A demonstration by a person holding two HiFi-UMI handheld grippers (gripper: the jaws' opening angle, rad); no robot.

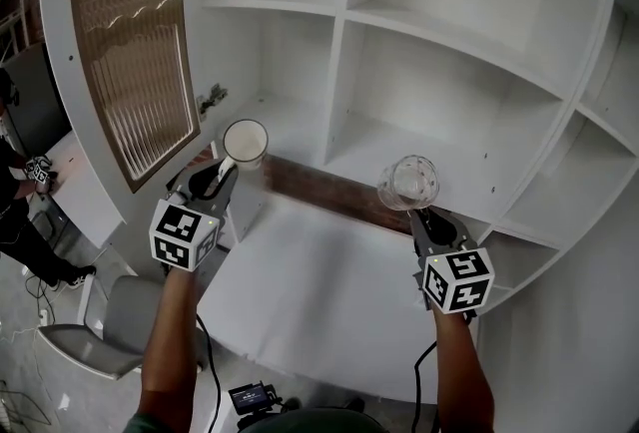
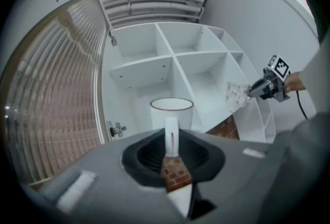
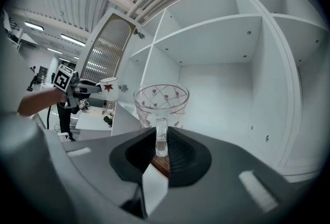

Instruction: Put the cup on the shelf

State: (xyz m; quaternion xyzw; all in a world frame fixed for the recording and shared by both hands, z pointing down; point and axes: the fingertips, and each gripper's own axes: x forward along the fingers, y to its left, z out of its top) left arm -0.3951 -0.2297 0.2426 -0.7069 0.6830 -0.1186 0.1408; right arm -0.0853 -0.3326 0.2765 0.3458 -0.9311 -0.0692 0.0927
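Head view: white cup (image 1: 246, 142), glass cup (image 1: 408, 182) held near shelf (image 1: 449, 32) front edge.

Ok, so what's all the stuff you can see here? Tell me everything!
white mug: one, white, handle in the left gripper
glass cup: one, clear with red marks, handle in the right gripper
shelf unit: one, white, straight ahead
cabinet door: one, brown ribbed panel, open at left
table: one, white, below the grippers
chair: one, grey, lower left
left gripper: one, grey, shut on white mug
right gripper: one, grey, shut on glass cup
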